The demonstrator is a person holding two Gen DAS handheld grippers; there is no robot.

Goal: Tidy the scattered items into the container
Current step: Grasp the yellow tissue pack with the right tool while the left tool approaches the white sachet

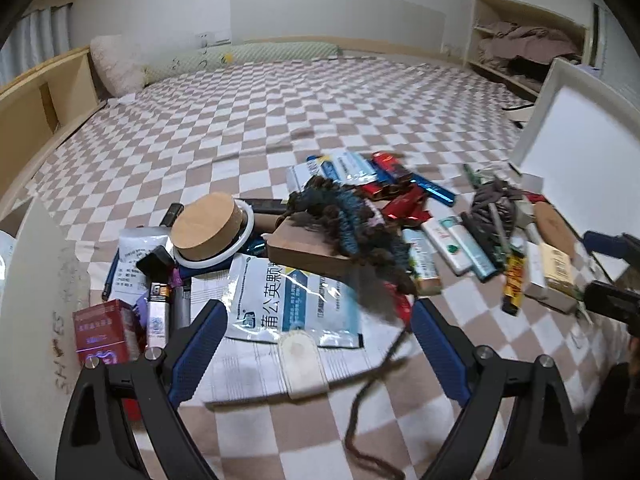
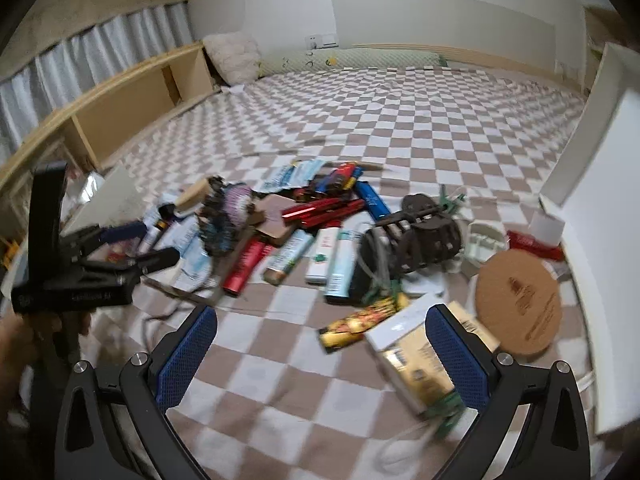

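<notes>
A pile of small items lies on the checkered bed cover (image 1: pixel 248 128). My left gripper (image 1: pixel 320 324) is open and empty above a white-and-blue sachet (image 1: pixel 288 300), just short of a dark fuzzy yarn bundle (image 1: pixel 348 220) on a brown box (image 1: pixel 308 248). A cork-lidded jar (image 1: pixel 208 224) and a red box (image 1: pixel 102 330) lie to its left. My right gripper (image 2: pixel 320 344) is open and empty above the cover, its right finger over a gold-and-white box (image 2: pixel 416 356). A cork disc (image 2: pixel 518 300) and dark mesh bundle (image 2: pixel 416 236) lie beyond. A white container (image 2: pixel 600 184) stands at right.
A white board (image 1: pixel 36 280) stands at the left of the pile. Tubes and red packs (image 2: pixel 320 216) fill the middle. The left gripper shows in the right wrist view (image 2: pixel 132 248). A wooden shelf (image 2: pixel 120 112) runs along the bed's far left side, with pillows (image 2: pixel 236 58) at the head.
</notes>
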